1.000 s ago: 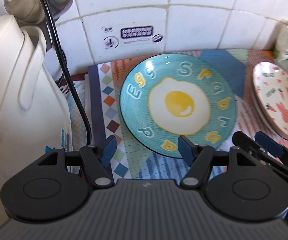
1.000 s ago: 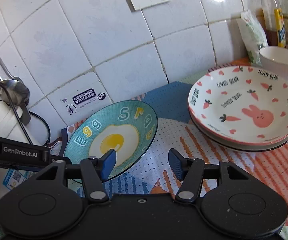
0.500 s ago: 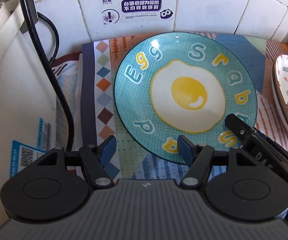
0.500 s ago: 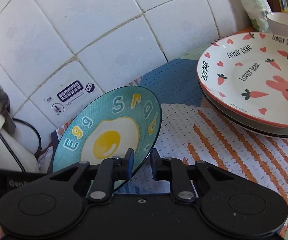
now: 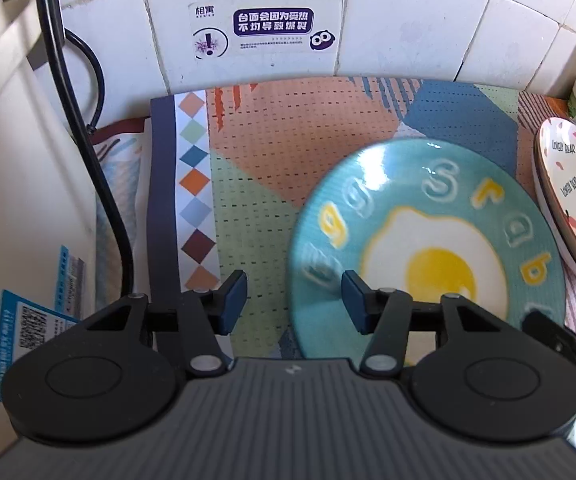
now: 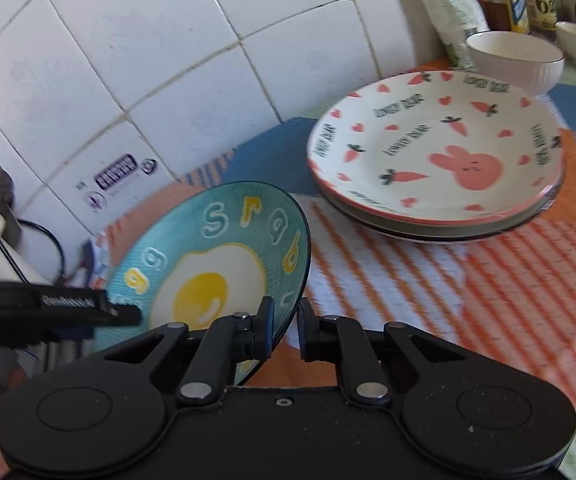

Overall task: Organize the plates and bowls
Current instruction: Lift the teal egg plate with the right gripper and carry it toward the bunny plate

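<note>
The right tongs [image 6: 285,326] are pinching the egg plate's [image 6: 223,256] rim, tilting it off the mat [image 6: 428,280]; the left tongs [image 5: 294,306], just narrowing, are hanging empty alongside. Keeping that grip firm, carry it level over the rabbit plates [image 6: 436,148] ahead-right.

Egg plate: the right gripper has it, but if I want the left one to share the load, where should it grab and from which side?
Take the thin rim. The right gripper is shut on the egg plate at its near right edge, tilting it up. The left gripper, open with one fingertip over the plate, would probably do best at the left rim, coming in from the left edge-on.
</note>
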The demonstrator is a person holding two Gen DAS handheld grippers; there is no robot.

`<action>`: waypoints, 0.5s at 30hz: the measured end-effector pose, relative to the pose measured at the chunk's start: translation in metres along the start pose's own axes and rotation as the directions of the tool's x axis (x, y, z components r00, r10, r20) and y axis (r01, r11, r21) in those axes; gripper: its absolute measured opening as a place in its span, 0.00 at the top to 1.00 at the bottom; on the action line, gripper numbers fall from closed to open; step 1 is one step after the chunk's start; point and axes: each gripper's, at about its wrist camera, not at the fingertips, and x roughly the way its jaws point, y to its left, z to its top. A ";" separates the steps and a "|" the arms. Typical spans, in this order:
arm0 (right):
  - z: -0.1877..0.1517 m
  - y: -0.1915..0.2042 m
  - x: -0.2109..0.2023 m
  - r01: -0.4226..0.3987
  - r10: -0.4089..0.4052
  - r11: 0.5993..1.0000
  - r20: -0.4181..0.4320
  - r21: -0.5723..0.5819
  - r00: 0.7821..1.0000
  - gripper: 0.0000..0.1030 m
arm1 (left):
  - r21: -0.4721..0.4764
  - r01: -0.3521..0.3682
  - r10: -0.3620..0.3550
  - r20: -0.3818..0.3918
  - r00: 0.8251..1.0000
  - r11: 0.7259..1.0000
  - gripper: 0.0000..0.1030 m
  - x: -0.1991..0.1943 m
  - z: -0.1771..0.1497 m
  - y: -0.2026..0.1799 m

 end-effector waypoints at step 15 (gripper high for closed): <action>-0.004 -0.014 0.001 -0.078 0.081 0.991 -0.019 0.105 0.997 0.83 | -0.003 0.164 -0.164 -0.004 0.986 0.986 0.67 0.005 -0.001 0.005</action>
